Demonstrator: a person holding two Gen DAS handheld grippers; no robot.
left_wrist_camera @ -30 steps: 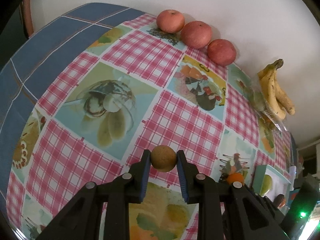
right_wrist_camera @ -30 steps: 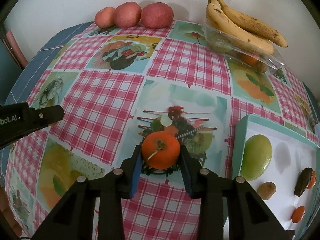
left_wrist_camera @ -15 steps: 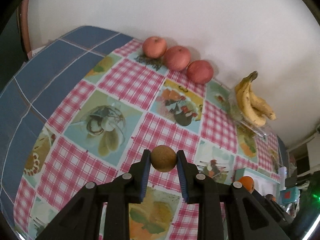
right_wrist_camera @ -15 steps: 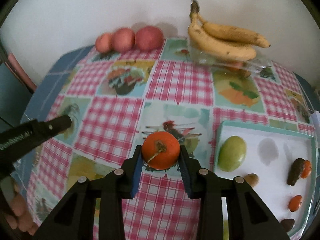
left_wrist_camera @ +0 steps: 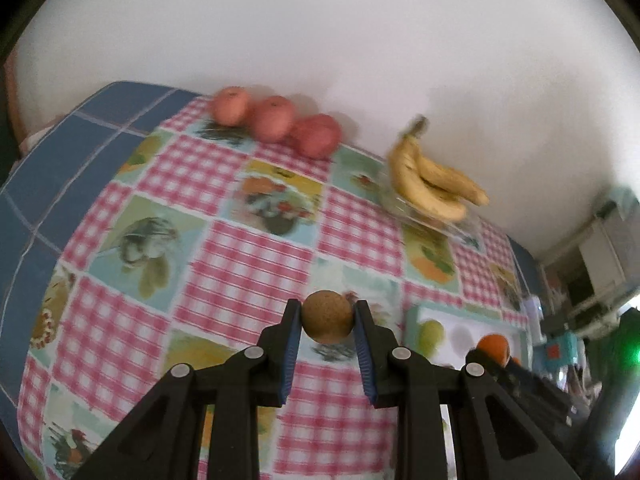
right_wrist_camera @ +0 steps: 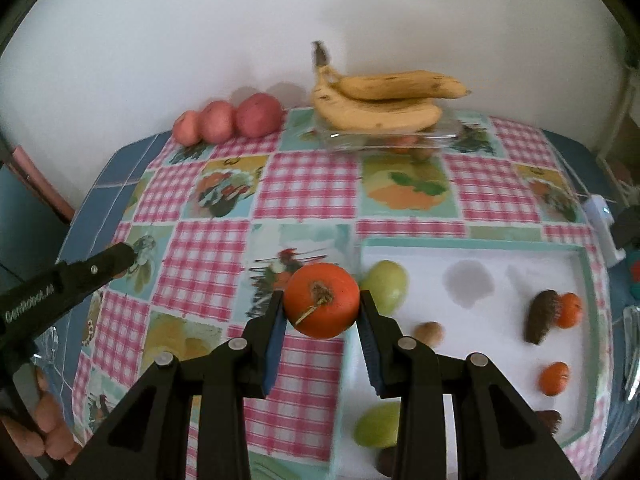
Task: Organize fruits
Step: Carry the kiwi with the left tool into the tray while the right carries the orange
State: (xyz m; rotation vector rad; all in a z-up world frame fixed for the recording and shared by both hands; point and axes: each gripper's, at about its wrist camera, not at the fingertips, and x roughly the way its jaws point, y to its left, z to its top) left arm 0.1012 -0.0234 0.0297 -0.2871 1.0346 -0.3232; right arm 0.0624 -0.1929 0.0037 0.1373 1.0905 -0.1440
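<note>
My left gripper (left_wrist_camera: 327,322) is shut on a small round brown fruit (left_wrist_camera: 327,316) and holds it high above the checked tablecloth. My right gripper (right_wrist_camera: 321,304) is shut on an orange fruit (right_wrist_camera: 321,300) with a dry stem, held above the left edge of the white tray (right_wrist_camera: 472,245). The tray holds green fruits (right_wrist_camera: 386,285), a small brown fruit (right_wrist_camera: 429,333), small orange fruits (right_wrist_camera: 554,378) and a dark oblong fruit (right_wrist_camera: 540,316). The tray (left_wrist_camera: 460,312) and the orange fruit (left_wrist_camera: 494,347) also show in the left wrist view.
Three red apples (right_wrist_camera: 228,120) lie in a row by the back wall. A bunch of bananas (right_wrist_camera: 384,100) rests on a clear plastic box (right_wrist_camera: 392,140). The left gripper's body (right_wrist_camera: 68,280) reaches in at the left. Clutter (left_wrist_camera: 592,280) stands beyond the table's right end.
Both grippers have risen and drawn back, each still holding its fruit. The right gripper has shifted right toward the tray, so more of the tray shows.
</note>
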